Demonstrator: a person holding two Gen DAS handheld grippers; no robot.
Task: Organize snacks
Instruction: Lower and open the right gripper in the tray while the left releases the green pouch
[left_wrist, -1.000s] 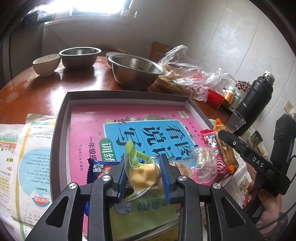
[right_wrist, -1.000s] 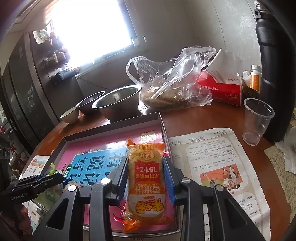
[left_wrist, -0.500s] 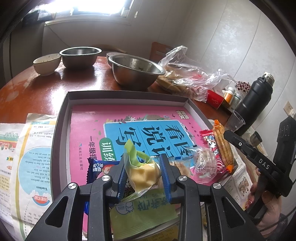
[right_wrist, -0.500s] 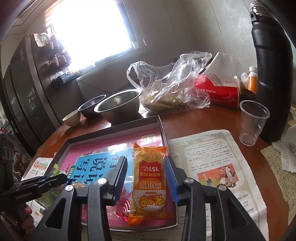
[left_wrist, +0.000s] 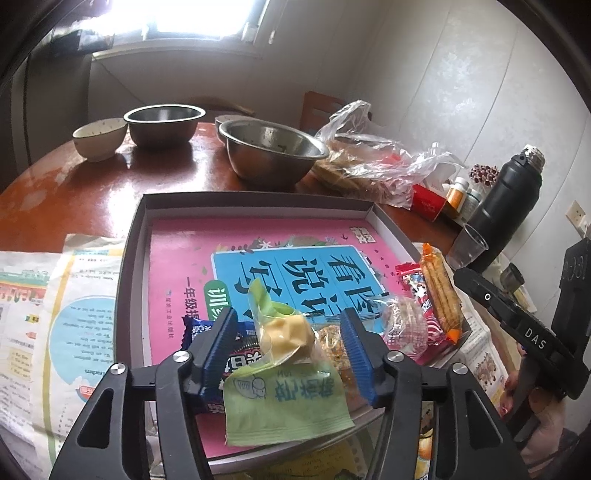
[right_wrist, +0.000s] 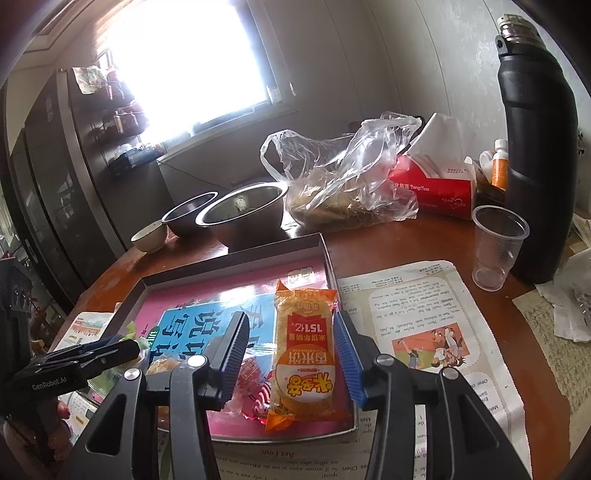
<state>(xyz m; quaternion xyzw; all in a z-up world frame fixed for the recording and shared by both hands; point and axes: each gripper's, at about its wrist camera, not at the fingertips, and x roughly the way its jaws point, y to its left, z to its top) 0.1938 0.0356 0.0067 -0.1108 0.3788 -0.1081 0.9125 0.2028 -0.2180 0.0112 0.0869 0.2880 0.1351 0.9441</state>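
Fingers (left_wrist: 221, 343) of left gripper (left_wrist: 290, 347) spread wide, gripping nothing, green-wrapped yellow cake (left_wrist: 284, 354) lying loose between them in tray (left_wrist: 127, 280); right view: right gripper (right_wrist: 291, 356) also parted, straddling orange rice-cracker pack (right_wrist: 304, 354) at tray's right edge.

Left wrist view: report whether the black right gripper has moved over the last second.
Yes. The right gripper has drawn back rightward from the right wall of the dark tray; its tip now clears the orange cracker packet.
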